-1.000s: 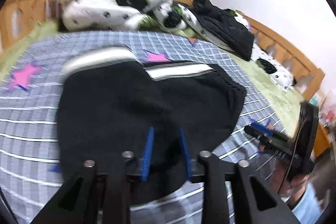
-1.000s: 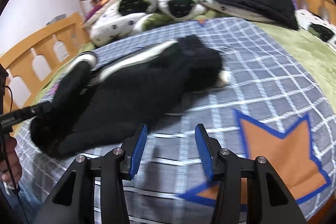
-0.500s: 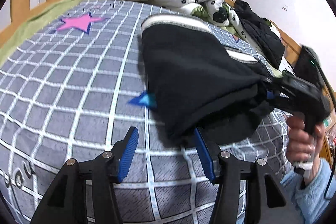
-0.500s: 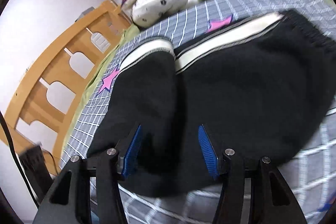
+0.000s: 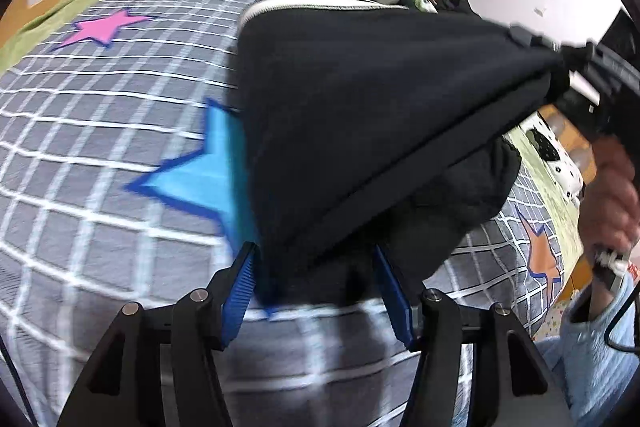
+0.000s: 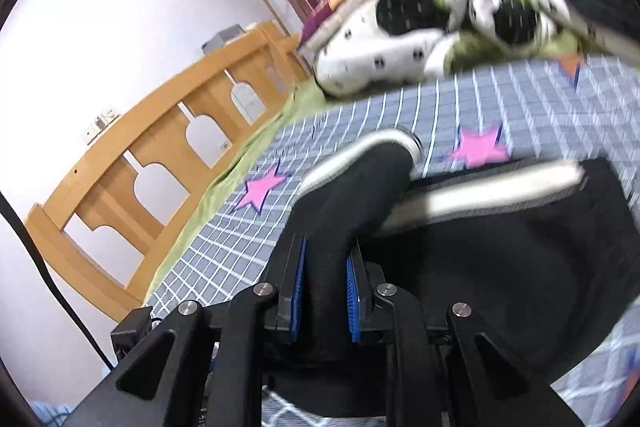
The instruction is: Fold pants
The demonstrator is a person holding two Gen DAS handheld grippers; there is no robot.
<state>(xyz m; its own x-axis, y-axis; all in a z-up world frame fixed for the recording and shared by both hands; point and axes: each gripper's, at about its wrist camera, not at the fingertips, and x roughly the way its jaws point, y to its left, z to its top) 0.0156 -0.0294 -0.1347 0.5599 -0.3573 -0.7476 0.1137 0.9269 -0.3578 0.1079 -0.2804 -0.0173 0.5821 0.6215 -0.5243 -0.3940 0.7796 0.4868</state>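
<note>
Mid-fold: your right tongs (image 6: pixel 325 301) are clamped on a bunched edge of the pants (image 5: pixel 380 115), lifted off the bed (image 5: pixel 100 99). Left tongs (image 5: pixel 320 287) gape wide, cloth between them ungripped. Probably close those next, then carry over.

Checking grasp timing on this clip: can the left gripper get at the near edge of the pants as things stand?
Probably yes. The left gripper is open, with the black pants hem hanging between its fingers, nothing between; the right gripper lifts the other corner.
</note>
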